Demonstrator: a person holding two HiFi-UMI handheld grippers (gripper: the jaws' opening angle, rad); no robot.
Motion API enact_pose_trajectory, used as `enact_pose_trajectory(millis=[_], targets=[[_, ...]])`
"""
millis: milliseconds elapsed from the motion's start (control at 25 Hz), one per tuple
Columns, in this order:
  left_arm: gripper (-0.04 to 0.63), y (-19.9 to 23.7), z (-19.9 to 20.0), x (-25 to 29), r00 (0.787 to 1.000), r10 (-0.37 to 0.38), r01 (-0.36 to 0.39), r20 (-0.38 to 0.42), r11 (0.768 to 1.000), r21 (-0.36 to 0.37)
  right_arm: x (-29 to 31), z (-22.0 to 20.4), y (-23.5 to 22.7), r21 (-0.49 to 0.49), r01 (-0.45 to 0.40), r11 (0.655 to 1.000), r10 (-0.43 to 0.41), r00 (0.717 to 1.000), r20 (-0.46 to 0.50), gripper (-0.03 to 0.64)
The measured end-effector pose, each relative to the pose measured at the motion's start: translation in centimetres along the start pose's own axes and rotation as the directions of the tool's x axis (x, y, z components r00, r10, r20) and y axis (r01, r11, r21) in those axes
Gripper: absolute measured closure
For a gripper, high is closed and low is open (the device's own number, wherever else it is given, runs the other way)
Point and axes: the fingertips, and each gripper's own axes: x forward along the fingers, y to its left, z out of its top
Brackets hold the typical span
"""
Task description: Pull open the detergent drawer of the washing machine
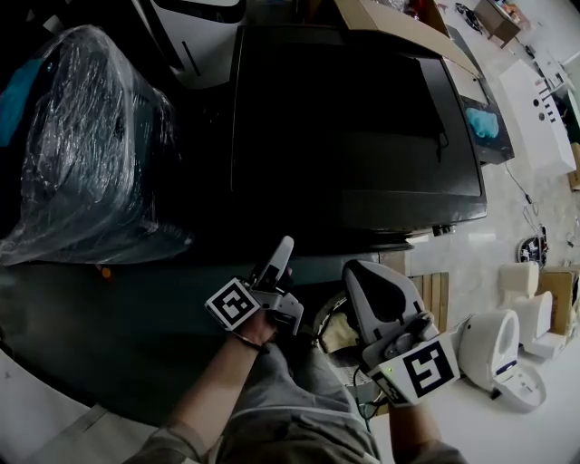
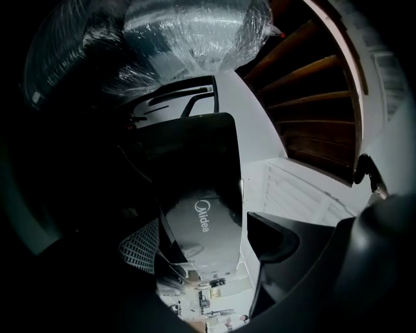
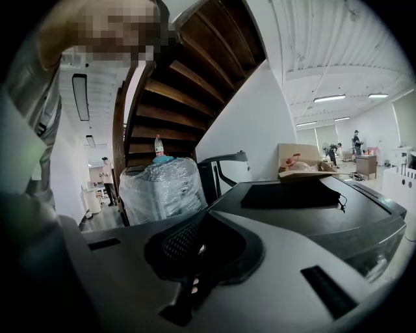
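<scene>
The black washing machine fills the middle of the head view, seen from above. Its front edge is just ahead of both grippers. My left gripper points up at that edge and stands open. In the left gripper view, the grey front panel with a Midea logo shows in the gap of my left gripper. I cannot make out the detergent drawer in any view. My right gripper hangs right of the left one, shut on nothing. In the right gripper view, the right gripper has the machine's top beyond its jaws.
A large bundle wrapped in clear plastic stands left of the machine. A cardboard box lies at the machine's back right. White appliances sit on the floor at the right. A wooden staircase rises behind.
</scene>
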Motion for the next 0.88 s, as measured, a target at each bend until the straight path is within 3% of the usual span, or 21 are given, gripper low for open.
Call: enact_pose_trajectory(millis=[440, 880], targets=[[0.167, -0.1, 0.9, 1.6, 0.995, -0.065, 0.067, 0.072, 0.997, -0.035, 0.4, -2.1, -1.6, -0.035, -0.001, 0.999, -0.001, 0.999, -0.05, 0.583], [0.169, 0.1, 0.7, 1.0, 0.994, -0.06, 0.063, 0.092, 0.998, -0.029, 0.6, -2.6, -1.4, -0.027, -0.009, 1.0, 0.008, 0.999, -0.041, 0.583]])
